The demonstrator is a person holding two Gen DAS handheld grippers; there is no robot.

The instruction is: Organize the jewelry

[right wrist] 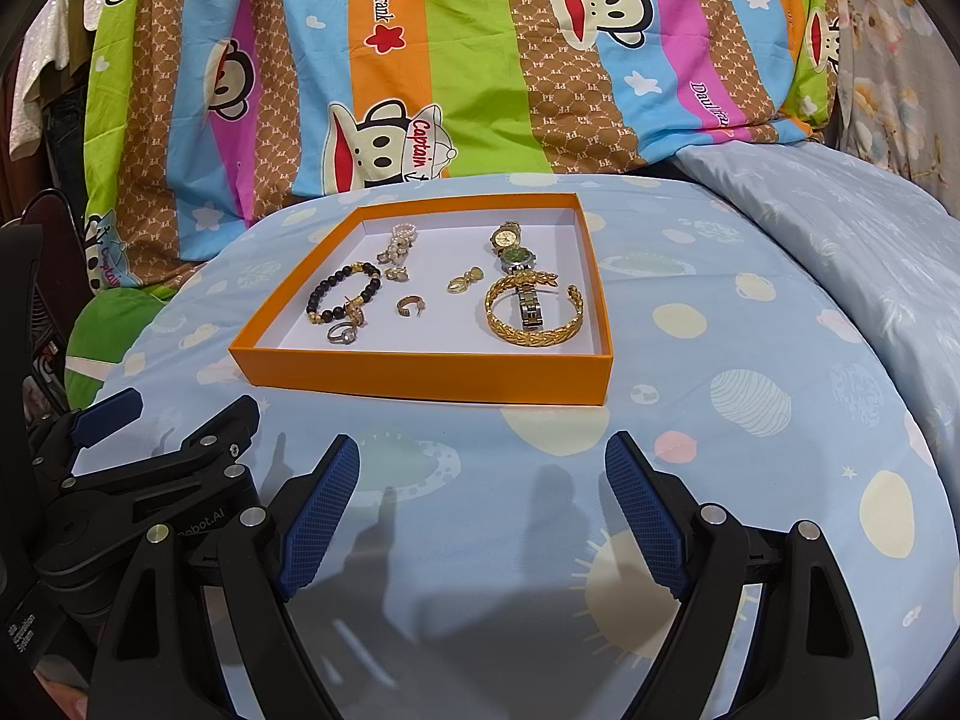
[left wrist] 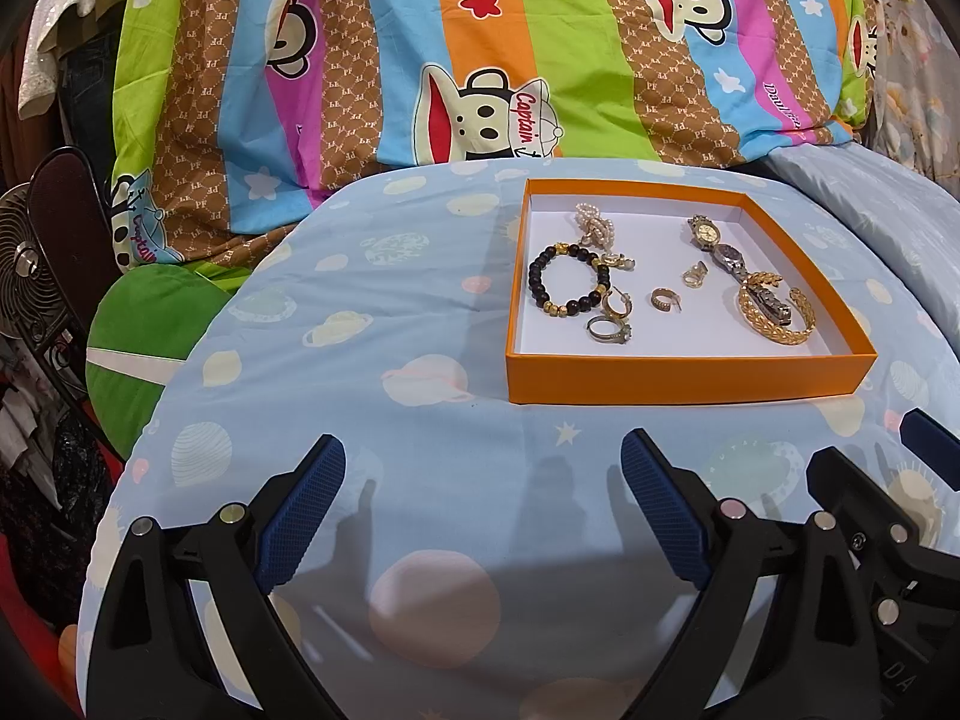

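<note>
- A light blue planet-print cloth (left wrist: 420, 312) covers the surface.
- Nearest, the left gripper (left wrist: 483, 498) and the right gripper (right wrist: 483, 504) hover with fingers apart, both empty.
- Beyond, at 1 o'clock in the left view, the orange tray (left wrist: 690, 373) holds a bead bracelet (left wrist: 561, 279), a gold cuff (left wrist: 777, 315), rings and watches.
- Farthest at 12 o'clock hangs a striped monkey sheet (right wrist: 480, 60).

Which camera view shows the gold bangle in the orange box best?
The right wrist view: the gold bangle lies nearer the middle, its open ends and leaf pattern clear, a watch strap crossing it. In the left wrist view, the bangle sits toward the right side of the orange box, more distorted.
</note>
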